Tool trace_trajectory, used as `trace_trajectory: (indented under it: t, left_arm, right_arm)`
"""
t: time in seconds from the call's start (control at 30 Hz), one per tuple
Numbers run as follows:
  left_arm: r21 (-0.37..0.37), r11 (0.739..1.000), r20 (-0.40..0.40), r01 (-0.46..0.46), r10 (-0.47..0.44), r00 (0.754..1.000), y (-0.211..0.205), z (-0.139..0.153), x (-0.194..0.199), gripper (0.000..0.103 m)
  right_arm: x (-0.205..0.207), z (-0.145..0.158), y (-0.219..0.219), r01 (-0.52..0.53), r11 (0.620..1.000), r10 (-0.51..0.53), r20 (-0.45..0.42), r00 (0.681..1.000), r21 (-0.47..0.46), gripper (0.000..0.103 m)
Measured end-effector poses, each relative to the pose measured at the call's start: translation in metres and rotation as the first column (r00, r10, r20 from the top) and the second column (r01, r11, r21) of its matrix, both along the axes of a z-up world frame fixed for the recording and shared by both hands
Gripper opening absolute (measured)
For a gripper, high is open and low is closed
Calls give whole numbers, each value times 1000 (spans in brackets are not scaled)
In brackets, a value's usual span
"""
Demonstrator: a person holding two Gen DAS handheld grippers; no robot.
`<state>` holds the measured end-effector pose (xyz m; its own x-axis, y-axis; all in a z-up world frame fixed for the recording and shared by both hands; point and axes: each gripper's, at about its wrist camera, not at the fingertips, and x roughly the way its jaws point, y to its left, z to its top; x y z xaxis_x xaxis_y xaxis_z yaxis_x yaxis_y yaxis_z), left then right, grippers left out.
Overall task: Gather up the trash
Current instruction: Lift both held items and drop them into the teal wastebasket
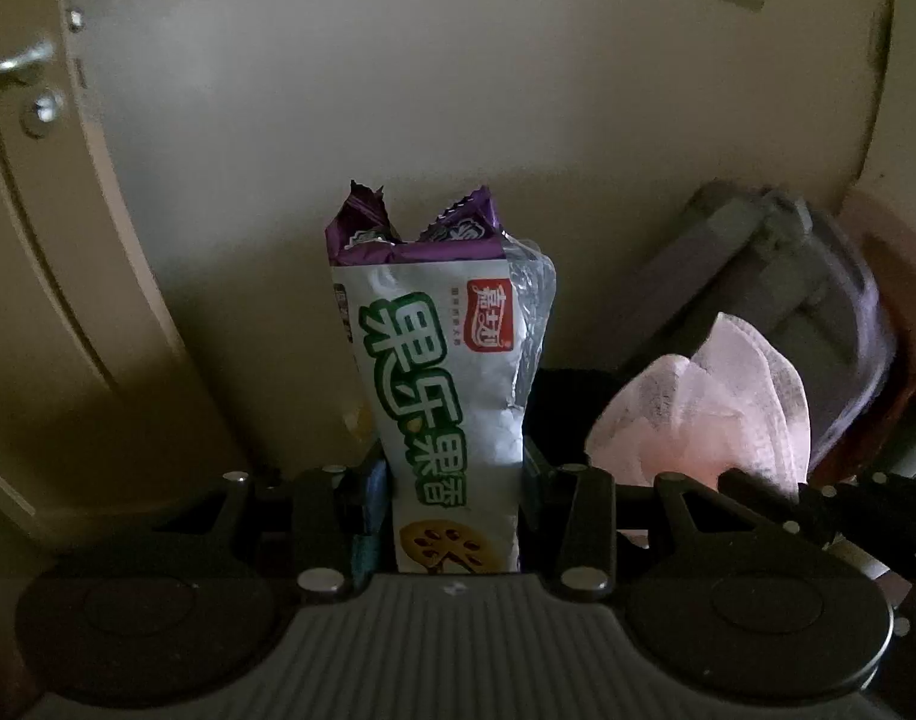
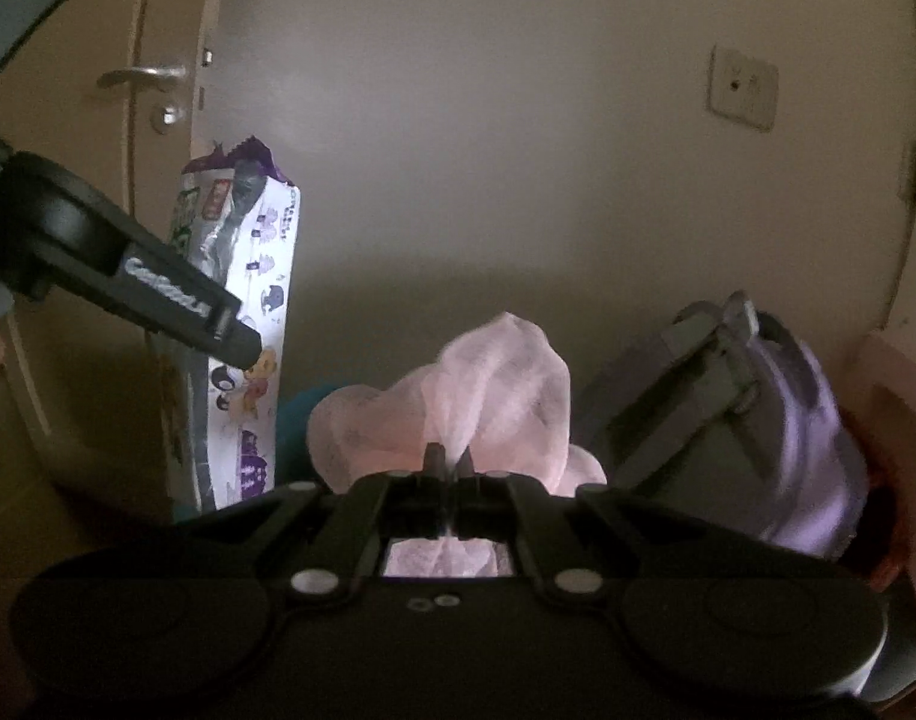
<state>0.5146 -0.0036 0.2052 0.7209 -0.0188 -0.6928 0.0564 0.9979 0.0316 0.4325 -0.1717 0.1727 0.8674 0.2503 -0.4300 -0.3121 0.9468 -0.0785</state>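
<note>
My left gripper point(image 1: 452, 468) is shut on a white and purple snack wrapper point(image 1: 446, 372) with green lettering, held upright. The wrapper also shows in the right wrist view point(image 2: 248, 312), with the left gripper's finger point(image 2: 176, 300) across it. My right gripper point(image 2: 449, 462) is shut on a crumpled pale pink tissue point(image 2: 494, 390), which also shows in the left wrist view point(image 1: 716, 408). A grey-lidded trash bin point(image 2: 728, 396) with its lid raised stands to the right; it also shows in the left wrist view point(image 1: 776, 288). Both grippers are held side by side, close to the bin.
A beige wall point(image 2: 518, 150) is straight ahead with a wall socket point(image 2: 743, 87). A door with a metal handle point(image 2: 143, 75) is on the left. The room is dim.
</note>
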Motion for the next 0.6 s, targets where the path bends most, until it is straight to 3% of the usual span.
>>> trace_trajectory:
  t: [0.23, 0.6]
  left_arm:
    - [51, 999, -107, 11, -5, 994, -8, -58, 46, 41]
    - [121, 991, -233, 61, -32, 972, -22, -129, 83, 43]
  right_arm:
    - [34, -37, 24, -98, 994, 94, -67, 993, -46, 0]
    - [56, -83, 35, -164, 978, 137, -193, 972, -130, 2]
